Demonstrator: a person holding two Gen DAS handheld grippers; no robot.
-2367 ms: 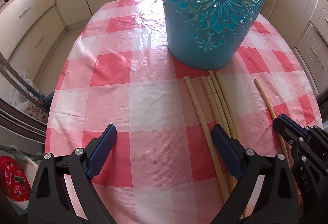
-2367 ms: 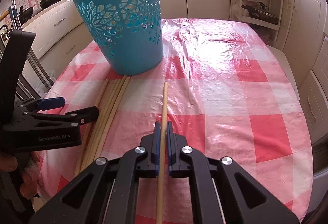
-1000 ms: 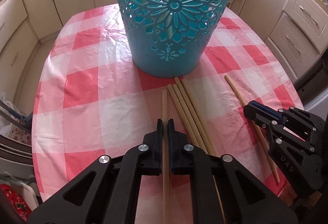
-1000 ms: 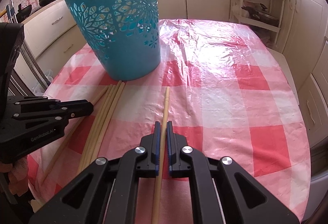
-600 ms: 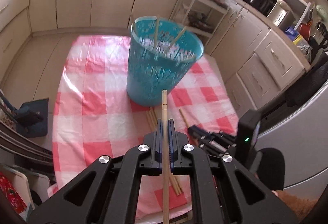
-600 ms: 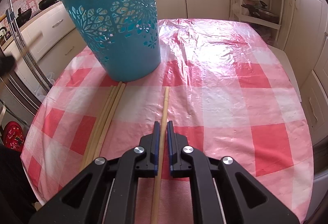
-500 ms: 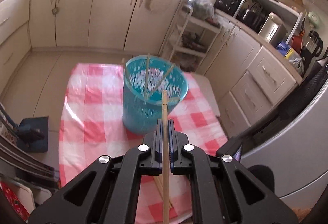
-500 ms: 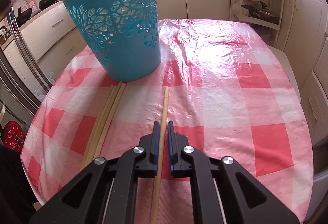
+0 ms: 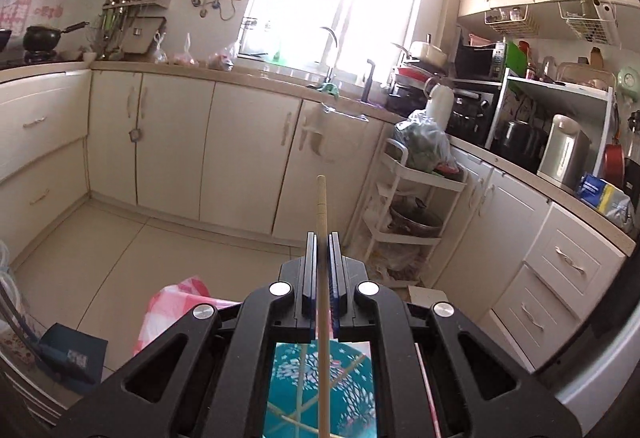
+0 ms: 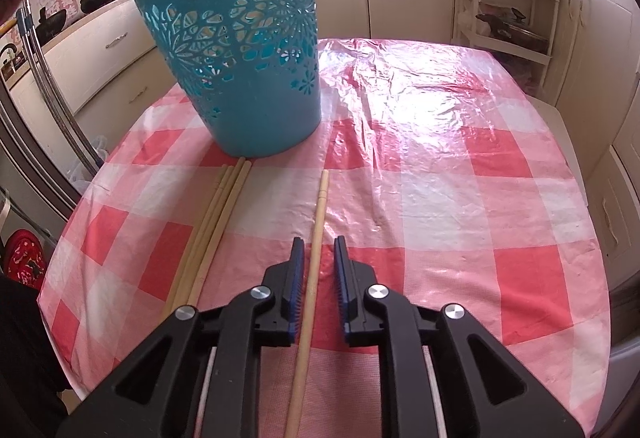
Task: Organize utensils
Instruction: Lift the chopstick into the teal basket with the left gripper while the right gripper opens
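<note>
Gripping one chopstick point(image 9: 322, 258) above the blue basket point(image 9: 320, 390) for dropping in, the left gripper point(image 9: 322, 250) contrasts with the right gripper point(image 10: 318, 258), whose fingers have just been opening around a second chopstick point(image 10: 314, 262) resting on the counter point(image 10: 460, 197).

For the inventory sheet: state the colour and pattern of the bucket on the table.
The bucket is teal blue with cut-out flower shapes, clearest in the right wrist view.

One long wooden stick point(image 9: 322, 222) is pinched in the left gripper point(image 9: 322, 238), high above the blue basket point(image 10: 240, 53). Another stick point(image 10: 314, 238) lies flat on the checked surface point(image 10: 460, 197) between the right gripper's point(image 10: 318, 244) spread fingers, not touched. A bunch of sticks point(image 10: 216, 222) lies beside it, reaching the upright basket.
</note>
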